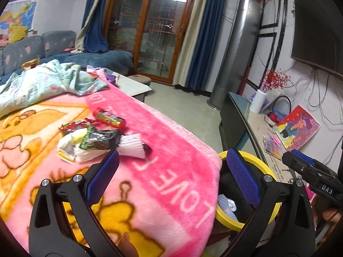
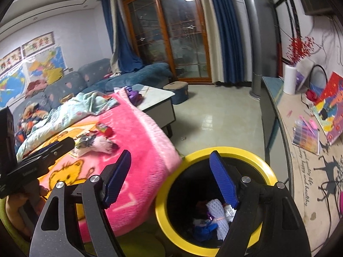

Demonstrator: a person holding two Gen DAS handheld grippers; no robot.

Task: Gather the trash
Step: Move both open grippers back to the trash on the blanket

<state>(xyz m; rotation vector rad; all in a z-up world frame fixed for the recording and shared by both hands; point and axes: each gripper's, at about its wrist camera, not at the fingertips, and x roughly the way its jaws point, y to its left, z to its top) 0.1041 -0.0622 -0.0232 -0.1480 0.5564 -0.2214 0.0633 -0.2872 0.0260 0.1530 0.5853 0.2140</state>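
A small heap of wrappers (image 1: 90, 141), with a white foam net (image 1: 131, 147) and a red candy tube (image 1: 109, 118), lies on the pink blanket (image 1: 171, 150), near its edge. The yellow-rimmed bin (image 2: 214, 192) just beside it already holds scraps. Both tongs gape wide and empty: left tongs (image 1: 171, 177) nearest the heap, right tongs (image 2: 171, 180) over the bin. Judged next: reach forward, pinch a wrapper.

fluffy pink blanket (image 1: 167, 150); glossy yellow plastic bin rim (image 2: 263, 167).
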